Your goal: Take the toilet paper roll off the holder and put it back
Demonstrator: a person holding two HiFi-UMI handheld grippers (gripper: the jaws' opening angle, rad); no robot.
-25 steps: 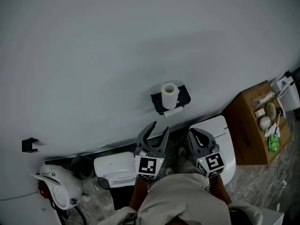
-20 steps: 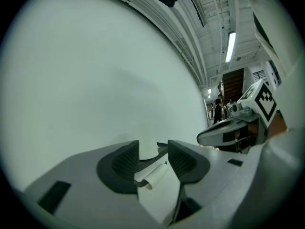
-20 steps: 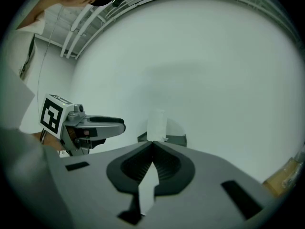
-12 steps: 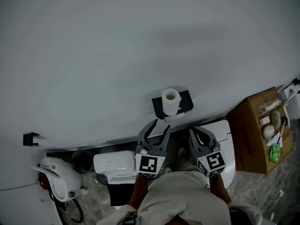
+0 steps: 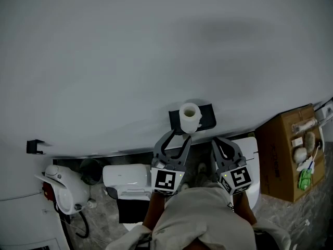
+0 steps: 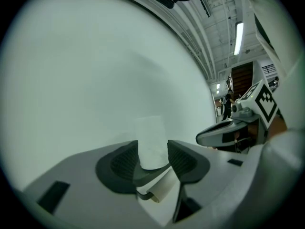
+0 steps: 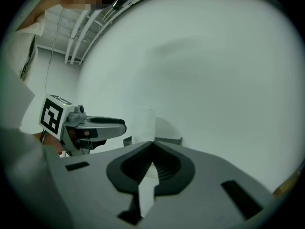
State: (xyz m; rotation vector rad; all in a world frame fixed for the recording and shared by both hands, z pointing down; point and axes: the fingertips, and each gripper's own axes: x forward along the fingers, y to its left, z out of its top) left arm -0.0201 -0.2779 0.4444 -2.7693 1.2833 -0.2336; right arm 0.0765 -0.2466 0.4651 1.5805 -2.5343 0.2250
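- Toilet paper roll (image 5: 190, 113) stands upright on the black holder (image 5: 207, 116), which is fixed to the white wall (image 5: 156, 61). A loose tail of paper hangs under the holder.
- Left gripper (image 5: 178, 136) hovers just short of the holder, fingers released and spread. In the left gripper view the roll shows framed in the gap beyond the pads, untouched.
- Right gripper (image 5: 218, 141) sits near the holder, off its right side, fingers clenched tip to tip on nothing.
- Cardboard box (image 5: 283, 158) stands well away to the holder's right.
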